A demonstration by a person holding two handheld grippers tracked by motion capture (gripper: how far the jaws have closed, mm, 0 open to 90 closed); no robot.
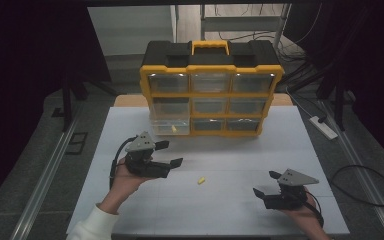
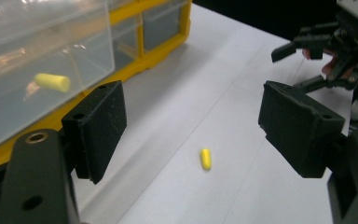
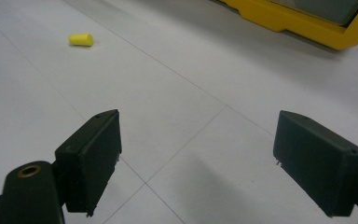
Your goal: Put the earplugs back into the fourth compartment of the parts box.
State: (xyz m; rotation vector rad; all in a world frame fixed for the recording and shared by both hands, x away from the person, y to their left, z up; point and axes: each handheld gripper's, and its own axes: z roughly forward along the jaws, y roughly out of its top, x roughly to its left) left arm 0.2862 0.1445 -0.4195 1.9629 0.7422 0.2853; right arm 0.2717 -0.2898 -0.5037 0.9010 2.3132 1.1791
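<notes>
Reaching is the step in hand, by my judgement: the left hand-held gripper [image 1: 172, 153], jaws wide apart and empty, points at the small yellow foam earplug [image 1: 200, 180] lying loose on the white counter [image 1: 230, 210], in front of the yellow-and-black plastic drawer organiser [image 1: 211, 90]. Next it must straddle the plug and close gently. Its bottom-left clear drawer [image 1: 169, 126] stands pulled out, another yellow plug [image 1: 174, 128] inside. Right of the organiser's front, the right hand-held gripper [image 1: 264, 183] rests open, empty, well clear. Nothing blocks the way.
</notes>
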